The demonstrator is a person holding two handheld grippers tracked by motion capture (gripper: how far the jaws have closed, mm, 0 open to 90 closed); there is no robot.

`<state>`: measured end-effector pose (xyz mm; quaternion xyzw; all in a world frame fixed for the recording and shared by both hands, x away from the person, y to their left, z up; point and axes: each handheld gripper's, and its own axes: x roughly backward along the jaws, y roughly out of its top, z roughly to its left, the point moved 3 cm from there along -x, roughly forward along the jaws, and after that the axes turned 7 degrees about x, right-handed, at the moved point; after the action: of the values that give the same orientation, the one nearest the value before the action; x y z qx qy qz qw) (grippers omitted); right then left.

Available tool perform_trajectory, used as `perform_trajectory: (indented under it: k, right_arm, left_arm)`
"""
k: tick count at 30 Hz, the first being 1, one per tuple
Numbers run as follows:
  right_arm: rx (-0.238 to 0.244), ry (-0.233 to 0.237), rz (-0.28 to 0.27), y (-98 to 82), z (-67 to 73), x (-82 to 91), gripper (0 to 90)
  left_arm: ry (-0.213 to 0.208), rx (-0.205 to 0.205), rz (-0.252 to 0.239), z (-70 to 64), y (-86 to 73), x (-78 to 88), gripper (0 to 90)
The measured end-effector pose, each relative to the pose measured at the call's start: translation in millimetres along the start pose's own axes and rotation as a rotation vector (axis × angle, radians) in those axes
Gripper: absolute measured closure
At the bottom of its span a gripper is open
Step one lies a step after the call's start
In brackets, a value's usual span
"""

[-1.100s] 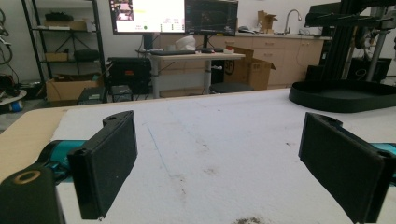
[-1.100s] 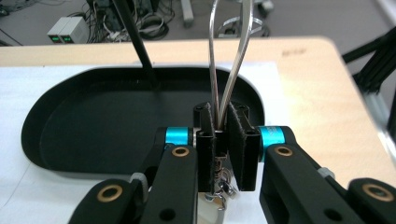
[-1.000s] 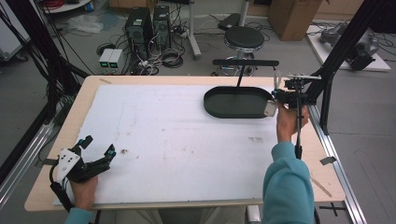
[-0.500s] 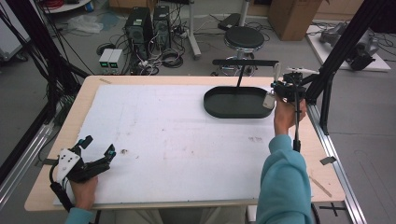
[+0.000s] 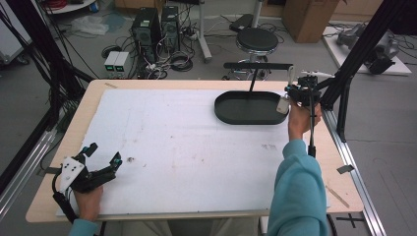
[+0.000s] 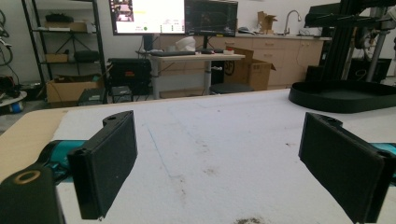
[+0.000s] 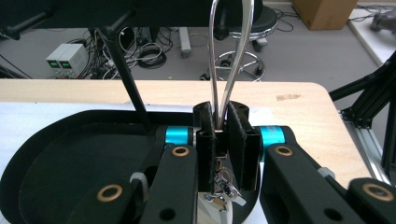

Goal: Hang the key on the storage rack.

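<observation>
My right gripper (image 7: 220,135) is shut on a thin silver metal loop (image 7: 218,114) that rises from between its jaws. Small metal bits and a white piece (image 5: 282,104) hang below it. In the high view this gripper (image 5: 296,92) is held over the right end of a black oval tray (image 5: 246,120) at the table's far right. My left gripper (image 5: 104,152) rests low at the near left of the white mat, jaws wide open (image 6: 219,158) with nothing between them. The tray (image 6: 345,95) lies far ahead of it.
A black post (image 7: 133,93) rises from the tray to a black crossbar (image 5: 258,65) above it. Black frame struts (image 5: 344,73) stand just right of the right gripper. The white mat (image 5: 187,147) covers most of the wooden table. A stool and computers stand beyond the far edge.
The right gripper, with the loop in it, has shifted slightly left toward the tray's end. The left gripper has not moved.
</observation>
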<state>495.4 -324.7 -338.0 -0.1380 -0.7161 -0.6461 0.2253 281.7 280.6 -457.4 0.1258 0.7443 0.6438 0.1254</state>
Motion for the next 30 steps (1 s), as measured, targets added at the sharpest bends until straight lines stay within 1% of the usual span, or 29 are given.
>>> perform_trajectory:
  k: [2, 7, 10, 14, 15, 18, 21, 30]
  right_arm:
    - [0.015, 0.002, 0.001, -0.4, 0.8, -2.8, 82.4]
    - [0.007, 0.003, 0.007, -2.2, 1.1, -9.5, 82.4]
    - [0.012, 0.006, 0.012, -3.1, 1.2, -12.5, 82.4]
    - [0.031, 0.004, 0.002, -3.1, -0.4, -15.9, 82.4]
    - [0.026, 0.003, 0.002, -3.2, -0.4, -16.2, 82.4]
    - [0.037, 0.004, 0.003, -4.1, -2.4, -18.9, 82.4]
    - [0.026, 0.009, -0.004, -4.8, -4.2, -21.6, 82.4]
    - [0.044, 0.012, -0.01, -7.2, -4.9, -31.1, 82.3]
  left_arm:
    - [-0.001, -0.002, 0.0, 0.1, 0.0, 0.1, 11.9]
    - [0.0, 0.0, -0.001, 0.0, 0.0, 0.0, 11.9]
    - [0.0, 0.002, -0.002, -0.1, 0.0, -0.1, 11.9]
    - [0.0, 0.0, -0.001, 0.0, 0.0, 0.0, 11.9]
    - [0.0, 0.0, -0.001, 0.0, 0.0, 0.0, 11.9]
    - [0.0, 0.0, -0.001, 0.0, 0.0, 0.0, 11.9]
    - [0.0, 0.0, -0.001, 0.0, 0.0, 0.0, 11.9]
    - [0.0, -0.001, -0.002, -0.1, 0.0, 0.2, 11.9]
